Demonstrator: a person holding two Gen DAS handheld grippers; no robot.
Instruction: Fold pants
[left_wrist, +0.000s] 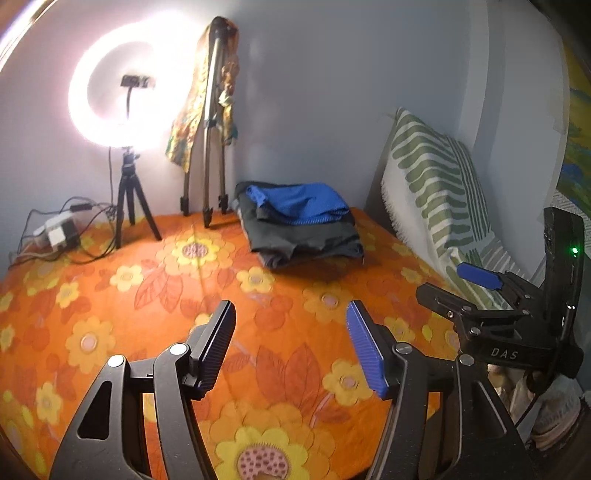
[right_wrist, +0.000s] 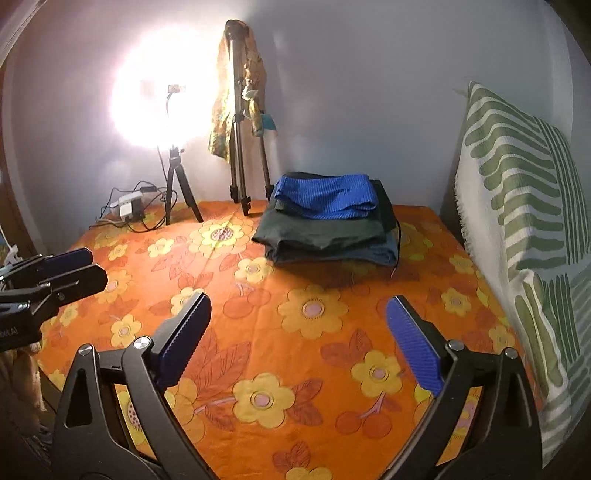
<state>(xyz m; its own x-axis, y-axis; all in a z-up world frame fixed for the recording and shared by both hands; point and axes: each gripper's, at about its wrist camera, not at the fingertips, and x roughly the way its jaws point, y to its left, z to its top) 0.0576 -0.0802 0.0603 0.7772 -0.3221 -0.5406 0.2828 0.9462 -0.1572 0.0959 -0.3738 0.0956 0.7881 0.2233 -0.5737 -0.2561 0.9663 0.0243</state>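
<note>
Blue ribbed pants (right_wrist: 327, 201) are lying folded atop the dark garment stack (right_wrist: 328, 240); I am holding left gripper (left_wrist: 291, 345) and right gripper (right_wrist: 299, 338) released, empty; folding appears complete.

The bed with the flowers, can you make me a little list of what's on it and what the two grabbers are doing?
bed cover: orange flowered sheet
clothes: folded pile at the far side, blue piece on top
light: ring light on a small tripod
pillow: green striped pillow at the right edge
left gripper: open, holding nothing
right gripper: open, holding nothing
</note>
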